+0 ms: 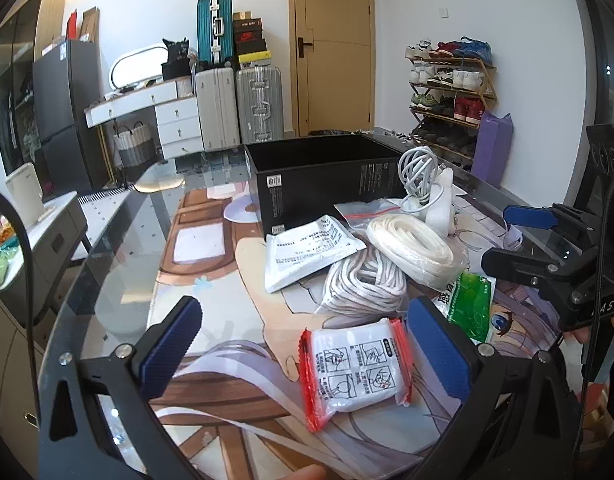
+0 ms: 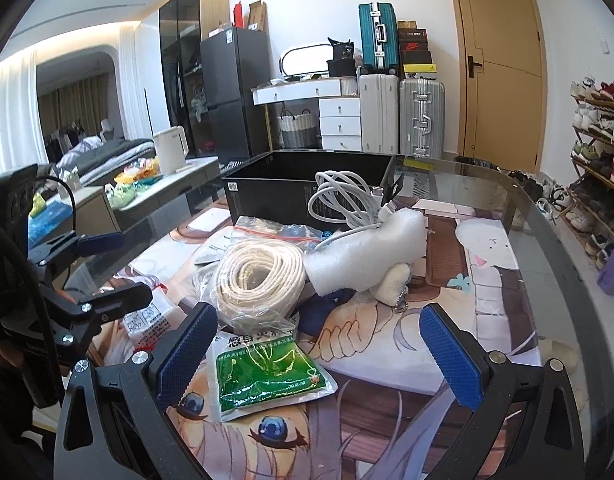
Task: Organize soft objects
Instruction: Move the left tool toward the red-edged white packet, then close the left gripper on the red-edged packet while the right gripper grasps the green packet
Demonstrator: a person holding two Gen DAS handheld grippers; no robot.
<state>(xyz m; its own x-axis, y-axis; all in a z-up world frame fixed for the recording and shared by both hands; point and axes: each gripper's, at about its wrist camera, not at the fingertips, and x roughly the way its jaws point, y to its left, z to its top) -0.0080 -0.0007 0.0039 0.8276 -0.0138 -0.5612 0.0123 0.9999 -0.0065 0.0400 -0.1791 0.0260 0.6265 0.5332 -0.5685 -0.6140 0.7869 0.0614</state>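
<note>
The left gripper [image 1: 303, 344] is hovering low in the frame with its blue pads spread wide apart, and the red-edged white packet [image 1: 355, 372] is lying flat on the glass table [image 1: 119, 264] between them, touching neither. The right gripper [image 2: 327, 356] is likewise standing open and gripping nothing, with the green sachet [image 2: 267, 376] lying just inside its left pad. Above centre, the bagged cream rope coil [image 2: 255, 280], white cable [image 2: 343, 196] and foam piece [image 2: 367, 252] are piling up before the open black box [image 2: 275, 196].

- The box [image 1: 323, 184] stands behind the pile on the table [image 1: 119, 264].
- The rope coil [image 1: 415, 246] lies before the cable [image 1: 419, 172].
- The packet [image 1: 355, 368] lies nearest.
</note>
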